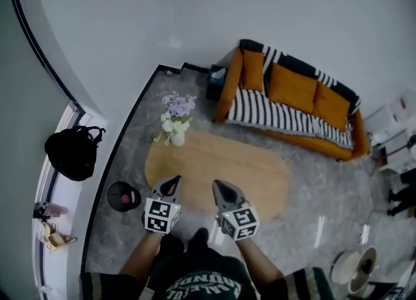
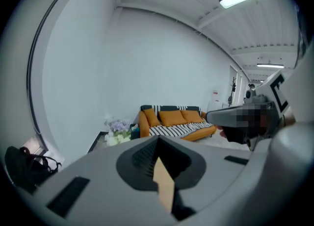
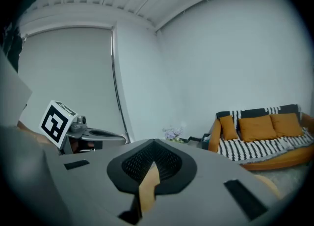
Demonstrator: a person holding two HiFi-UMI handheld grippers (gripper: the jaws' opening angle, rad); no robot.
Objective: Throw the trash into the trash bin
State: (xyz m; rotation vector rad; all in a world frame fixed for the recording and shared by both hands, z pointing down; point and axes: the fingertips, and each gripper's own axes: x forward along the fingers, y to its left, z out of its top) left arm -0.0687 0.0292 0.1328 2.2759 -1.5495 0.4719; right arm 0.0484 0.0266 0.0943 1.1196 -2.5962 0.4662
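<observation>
Grey shiny floor point(image 1: 162, 107) fills the room, with plain white walls all round it. By the far wall is an orange sofa point(image 1: 296, 90) with a black and white stripy blanket point(image 1: 276, 115) hanging over its front. In the middle of the floor is a long wooden tabletop point(image 1: 221, 168) with round ends. At the left side of the room a white window ledge point(image 1: 62, 217) runs along, and a black bag point(image 1: 71, 152) sits on it. Down on the floor, just beside the left end of the tabletop, is a round black trash bin point(image 1: 114, 190). A small red piece of trash point(image 1: 127, 198) lies inside it. On the left end of the tabletop is a white vase of flowers point(image 1: 175, 123), purple and white ones. A person holds up the left gripper point(image 1: 174, 181) and the right gripper point(image 1: 218, 187) side by side over the near edge of the tabletop, a little apart. Both point out toward the sofa. The jaws of the left one are pressed together with nothing in them. The jaws of the right one are pressed together too, and they hold nothing.
</observation>
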